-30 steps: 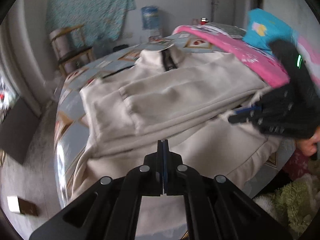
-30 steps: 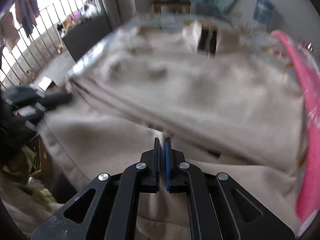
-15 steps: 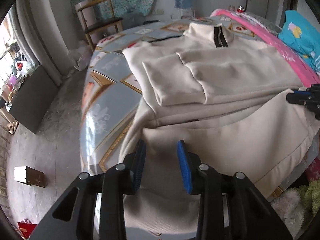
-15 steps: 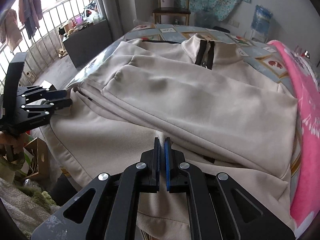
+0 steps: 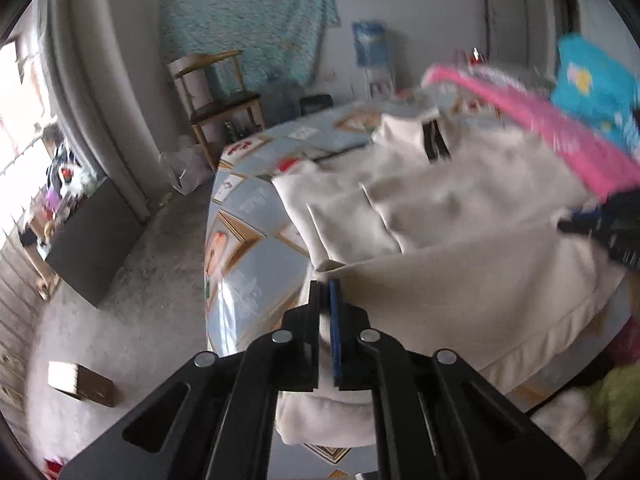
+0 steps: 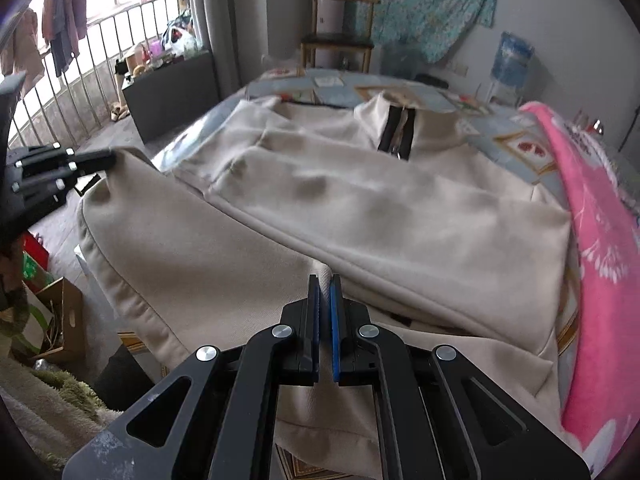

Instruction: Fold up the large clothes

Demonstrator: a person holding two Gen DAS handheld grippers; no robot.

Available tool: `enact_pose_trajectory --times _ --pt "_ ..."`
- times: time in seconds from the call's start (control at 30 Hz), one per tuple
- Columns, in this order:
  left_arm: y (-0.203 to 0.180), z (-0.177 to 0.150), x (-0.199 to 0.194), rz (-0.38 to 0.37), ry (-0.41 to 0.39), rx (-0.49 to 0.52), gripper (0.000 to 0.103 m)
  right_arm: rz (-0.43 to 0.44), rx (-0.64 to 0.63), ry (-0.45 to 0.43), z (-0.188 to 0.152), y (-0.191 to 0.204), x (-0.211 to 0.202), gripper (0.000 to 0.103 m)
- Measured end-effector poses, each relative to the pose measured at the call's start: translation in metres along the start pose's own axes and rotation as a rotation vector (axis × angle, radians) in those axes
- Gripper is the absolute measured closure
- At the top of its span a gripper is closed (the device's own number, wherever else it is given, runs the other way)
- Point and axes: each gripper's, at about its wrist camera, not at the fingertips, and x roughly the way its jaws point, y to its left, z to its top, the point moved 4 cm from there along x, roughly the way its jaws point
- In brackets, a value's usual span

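A large cream sweatshirt [image 6: 360, 208] with a black zip collar lies on the bed, sleeves folded in; it also shows in the left wrist view [image 5: 460, 208]. My left gripper [image 5: 325, 292] is shut on the sweatshirt's lower left hem corner and holds it raised; it shows at the left of the right wrist view [image 6: 108, 156]. My right gripper [image 6: 325, 288] is shut on the lower hem at the right side; it shows at the right edge of the left wrist view [image 5: 568, 224]. The lower part of the sweatshirt is lifted between both grippers.
The bed has a blue patterned sheet [image 5: 248, 264]. A pink blanket [image 6: 600, 240] lies along the right side, with a turquoise pillow [image 5: 592, 92] behind. A wooden chair [image 5: 216, 96], a dark cabinet [image 6: 172, 92] and a cardboard box [image 6: 60, 320] stand on the floor.
My left gripper was open half a second ago; it has shut on the hem corner and lifted it. My right gripper stays shut and has raised its side of the hem.
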Motion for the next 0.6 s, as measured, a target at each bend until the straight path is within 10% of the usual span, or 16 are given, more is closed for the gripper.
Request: enact_pose_trajectory --times 0.23,0.43,0.6 --pt "-0.015 -0.021 0.071 0.083 0.117 0.086 0.095 -0.033 -0.02 0.062 -0.011 0.003 0.045 0.099" --pt "-0.007 0.0 0.023 0.17 -0.025 0.031 0.091 -0.036 -0.003 0.063 -0.011 0.004 0.043 0.099" --pt "-0.049 0.003 0.023 -0.211 0.022 -0.042 0.091 0.004 0.06 0.064 -0.011 -0.002 0.045 0.098"
